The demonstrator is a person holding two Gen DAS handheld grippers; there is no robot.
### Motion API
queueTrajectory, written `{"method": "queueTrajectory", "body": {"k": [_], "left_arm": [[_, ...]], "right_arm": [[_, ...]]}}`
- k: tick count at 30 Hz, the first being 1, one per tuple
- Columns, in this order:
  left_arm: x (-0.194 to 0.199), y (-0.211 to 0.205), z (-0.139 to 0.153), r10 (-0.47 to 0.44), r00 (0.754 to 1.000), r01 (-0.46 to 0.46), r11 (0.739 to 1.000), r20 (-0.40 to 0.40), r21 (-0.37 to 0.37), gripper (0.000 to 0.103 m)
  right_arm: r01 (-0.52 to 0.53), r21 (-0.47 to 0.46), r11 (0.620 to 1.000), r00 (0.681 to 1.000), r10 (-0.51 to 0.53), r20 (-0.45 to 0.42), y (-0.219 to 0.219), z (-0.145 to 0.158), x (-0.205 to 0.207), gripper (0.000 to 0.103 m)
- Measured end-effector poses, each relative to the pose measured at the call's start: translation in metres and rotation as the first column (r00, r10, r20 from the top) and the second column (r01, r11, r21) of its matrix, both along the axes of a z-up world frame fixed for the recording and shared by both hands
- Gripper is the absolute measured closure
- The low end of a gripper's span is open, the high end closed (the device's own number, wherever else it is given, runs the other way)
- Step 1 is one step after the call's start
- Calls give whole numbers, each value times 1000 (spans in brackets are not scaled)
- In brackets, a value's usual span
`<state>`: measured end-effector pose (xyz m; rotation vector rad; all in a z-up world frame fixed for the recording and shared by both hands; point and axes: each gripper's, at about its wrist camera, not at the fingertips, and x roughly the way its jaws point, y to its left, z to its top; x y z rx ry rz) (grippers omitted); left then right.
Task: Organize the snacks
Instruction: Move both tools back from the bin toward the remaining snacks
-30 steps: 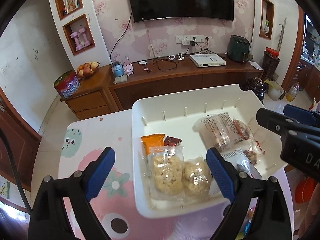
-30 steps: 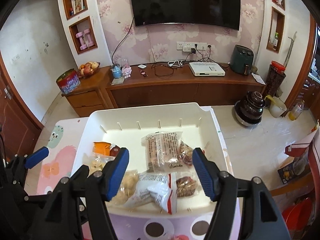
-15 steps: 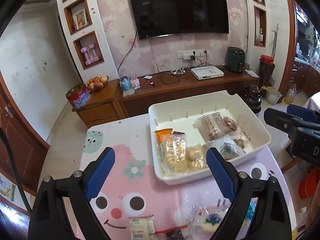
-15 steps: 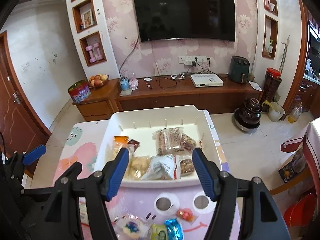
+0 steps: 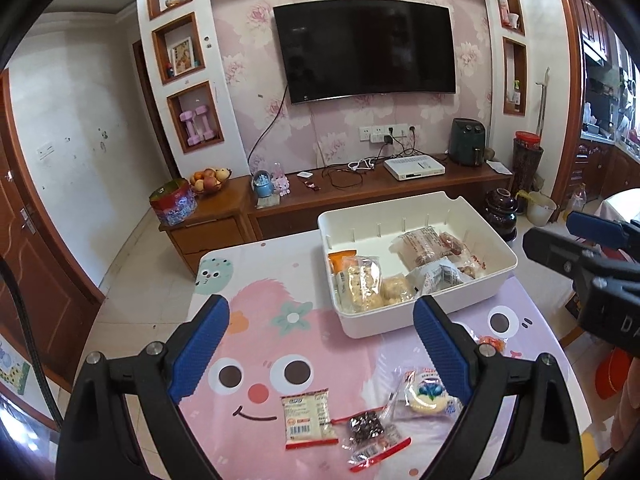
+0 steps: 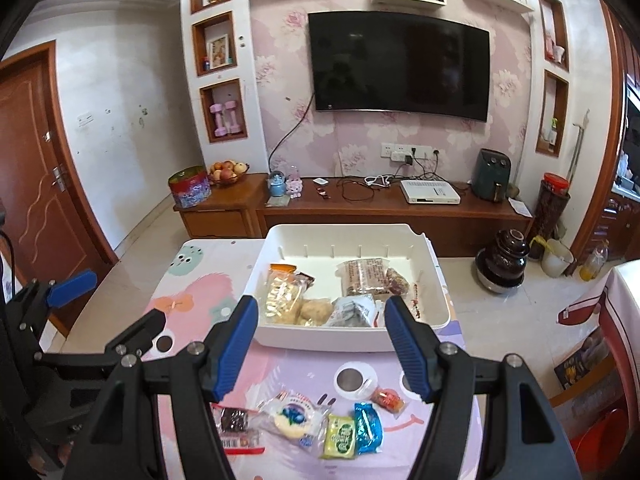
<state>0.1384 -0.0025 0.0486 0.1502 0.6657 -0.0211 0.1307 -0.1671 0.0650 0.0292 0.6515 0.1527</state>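
A white bin [image 5: 404, 324] [image 6: 348, 334] holds several wrapped snacks at the far side of a pink cartoon tablecloth. Loose snacks lie near me: an orange-and-white packet [image 5: 306, 416], a dark candy [image 5: 365, 428] [image 6: 234, 418], a blueberry cake wrap [image 5: 428, 394] [image 6: 292, 418], a green packet [image 6: 340, 436], a blue packet [image 6: 368, 426] and a small red candy [image 6: 387, 398] [image 5: 490, 342]. My left gripper [image 5: 320, 350] is open and empty, above the loose snacks. My right gripper [image 6: 322, 346] is open and empty, above the bin's near rim.
The table [image 5: 256, 276] ends at the left and right sides over tiled floor. My right gripper's body [image 5: 592, 276] shows at the right of the left wrist view; my left gripper's body [image 6: 60, 340] shows at the left of the right wrist view. A TV cabinet [image 6: 384, 208] stands beyond.
Both grippers have pulled back and up from the bin, still open and empty. The bin looks smaller and the loose snacks on the near tablecloth have come into view.
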Motion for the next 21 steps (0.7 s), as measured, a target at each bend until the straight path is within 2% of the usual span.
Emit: {"method": "queueTrajectory", "body": {"k": [6, 9, 16, 21], "left_arm": [[-17, 9, -5, 9, 1000, -9, 1000, 13, 11, 8], [-23, 15, -15, 11, 1000, -11, 1000, -7, 10, 8], [-20, 39, -61, 46, 992, -49, 999, -120, -22, 8], [-10, 59, -102, 93, 973, -107, 993, -213, -53, 8]], "right_arm": [[-36, -10, 999, 999, 36, -8, 8, -8, -15, 37], [-47, -24, 999, 999, 46, -22, 12, -15, -17, 37], [-67, -41, 997, 994, 63, -91, 22, -48, -13, 37], [-81, -34, 996, 978, 73, -197, 22, -86, 1, 37]]}}
